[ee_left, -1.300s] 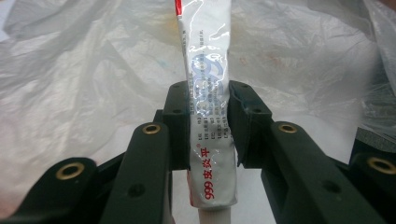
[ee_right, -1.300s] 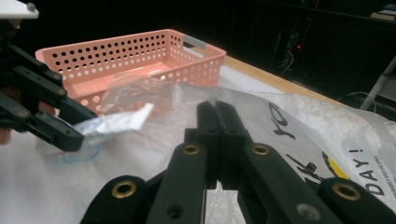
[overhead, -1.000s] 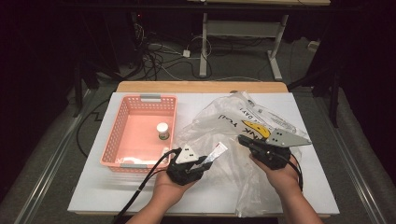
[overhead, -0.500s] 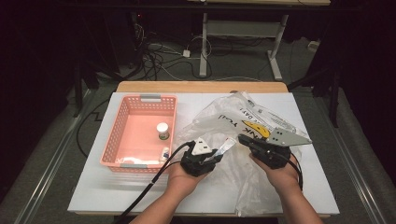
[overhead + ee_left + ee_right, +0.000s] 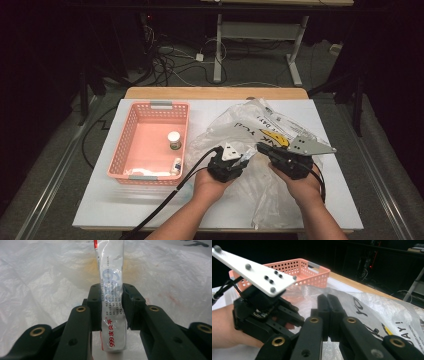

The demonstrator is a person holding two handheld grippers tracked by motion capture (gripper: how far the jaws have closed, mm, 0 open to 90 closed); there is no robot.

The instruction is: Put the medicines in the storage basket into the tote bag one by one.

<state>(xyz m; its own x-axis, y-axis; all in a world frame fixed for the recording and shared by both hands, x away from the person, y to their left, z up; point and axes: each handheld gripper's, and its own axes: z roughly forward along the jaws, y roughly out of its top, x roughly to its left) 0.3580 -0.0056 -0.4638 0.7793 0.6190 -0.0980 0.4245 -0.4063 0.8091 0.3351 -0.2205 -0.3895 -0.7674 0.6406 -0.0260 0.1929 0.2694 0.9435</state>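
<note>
Left gripper [image 5: 243,161] jaws clamp the ointment tube [image 5: 111,302] above the plastic bag [image 5: 280,131], likely bound for the basket [image 5: 131,145]; right gripper [image 5: 327,302] jaws clenched, seemingly pinning bag film.

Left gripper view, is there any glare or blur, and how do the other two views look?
Left gripper view: glare on the crinkled tube, text near the jaws readable. Right gripper view: grey plate close up and soft, background dark. High view: table evenly lit, surroundings nearly black.

Black hand-held gripper [image 5: 111,307], brass-ringed screw holes
</note>
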